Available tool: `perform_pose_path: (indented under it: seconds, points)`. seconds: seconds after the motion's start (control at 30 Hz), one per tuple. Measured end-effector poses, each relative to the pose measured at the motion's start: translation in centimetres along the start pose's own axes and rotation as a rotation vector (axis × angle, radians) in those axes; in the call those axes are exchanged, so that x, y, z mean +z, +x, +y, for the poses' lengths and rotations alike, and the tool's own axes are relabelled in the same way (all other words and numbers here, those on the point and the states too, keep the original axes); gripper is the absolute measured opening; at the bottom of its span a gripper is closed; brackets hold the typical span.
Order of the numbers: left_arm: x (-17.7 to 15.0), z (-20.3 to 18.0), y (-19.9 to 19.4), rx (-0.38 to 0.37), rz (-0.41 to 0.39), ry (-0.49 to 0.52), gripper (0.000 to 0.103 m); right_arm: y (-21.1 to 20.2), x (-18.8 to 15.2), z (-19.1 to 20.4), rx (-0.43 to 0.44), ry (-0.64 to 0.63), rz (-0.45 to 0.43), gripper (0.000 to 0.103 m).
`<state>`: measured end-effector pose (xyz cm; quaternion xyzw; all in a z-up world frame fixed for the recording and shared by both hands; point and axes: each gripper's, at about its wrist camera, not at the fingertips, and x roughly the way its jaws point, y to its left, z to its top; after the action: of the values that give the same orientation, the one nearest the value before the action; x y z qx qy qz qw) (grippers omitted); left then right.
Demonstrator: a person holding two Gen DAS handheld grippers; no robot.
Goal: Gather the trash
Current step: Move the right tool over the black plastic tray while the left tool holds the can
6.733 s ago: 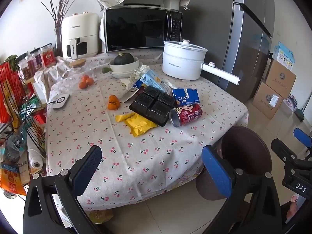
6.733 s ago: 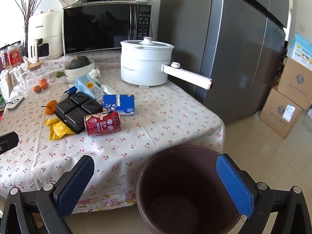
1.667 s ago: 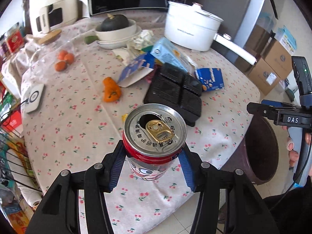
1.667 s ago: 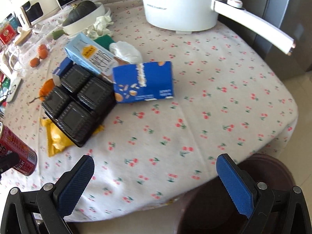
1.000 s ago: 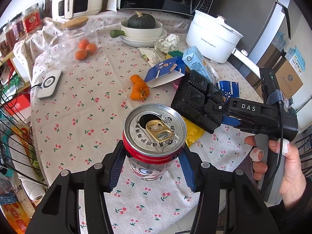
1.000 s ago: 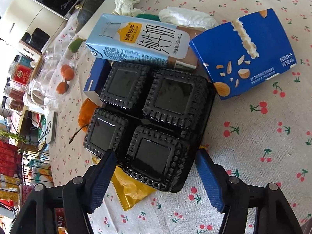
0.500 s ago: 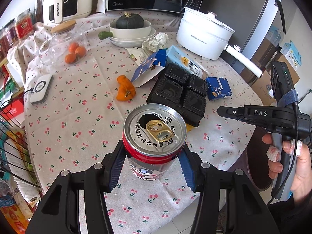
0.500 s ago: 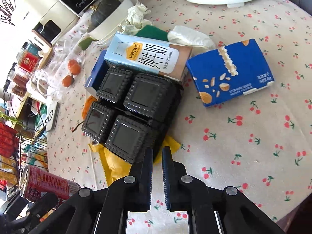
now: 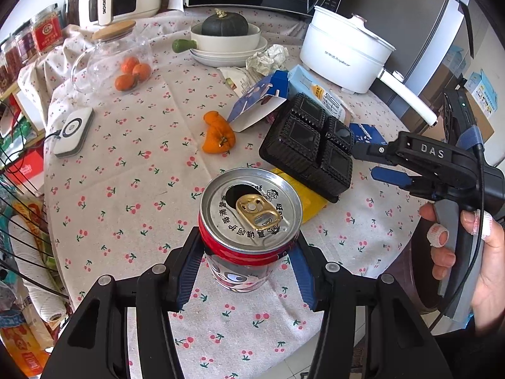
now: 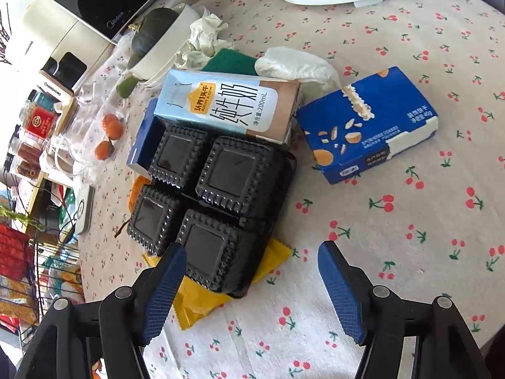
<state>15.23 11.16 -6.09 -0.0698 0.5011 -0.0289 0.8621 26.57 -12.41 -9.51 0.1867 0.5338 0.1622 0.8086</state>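
Cherry-print table (image 9: 132, 170) carrying litter: black tray (image 10: 208, 202), milk carton (image 10: 227, 107), blue box (image 10: 369, 126), yellow wrapper (image 10: 202, 306). Left tool (image 9: 244, 268) gripping red can (image 9: 249, 221) above table, not yet binned. Right tool (image 10: 252, 284) opening, empty, nearing tray. Most trash remaining.

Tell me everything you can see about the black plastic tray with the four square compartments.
The black plastic tray looks like glossy, thin moulded plastic: four square wells with ridged, scalloped edges, two by two. It appears to lie upside down on the cherry-print tablecloth, overlapping a yellow wrapper. A pale blue milk carton lies along its far edge. The right gripper, jaws opening, hovers at its near corner, not gripping it.
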Motion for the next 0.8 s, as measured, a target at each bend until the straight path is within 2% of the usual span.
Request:
perform_pose_path:
  seconds: [0.17,0.3,0.43,0.57,0.73,0.8]
  points:
    - [0.2,-0.1,0.3,-0.001,0.003,0.004,0.056,2.0,0.9,-0.3,-0.024,0.044,-0.020,0.074]
    - [0.5,-0.4,0.7,-0.003,0.009,0.009,0.056,3.0,1.2,-1.1,0.024,0.109,-0.003,0.074]
    - [0.6,-0.6,0.9,-0.006,0.011,0.006,0.056,2.7,1.8,-1.3,0.067,0.149,-0.026,0.074]
    - [0.4,-0.6,1.2,0.003,0.019,0.004,0.056,3.3,2.4,-1.5,0.046,0.175,-0.034,0.074]
    - [0.6,0.0,1.6,0.016,0.025,-0.012,0.056,4.2,3.2,-0.8,0.037,0.143,-0.035,0.074]
    - [0.7,0.0,1.8,0.019,0.027,-0.014,0.056,4.2,3.2,-0.4,0.024,0.099,-0.049,0.067]
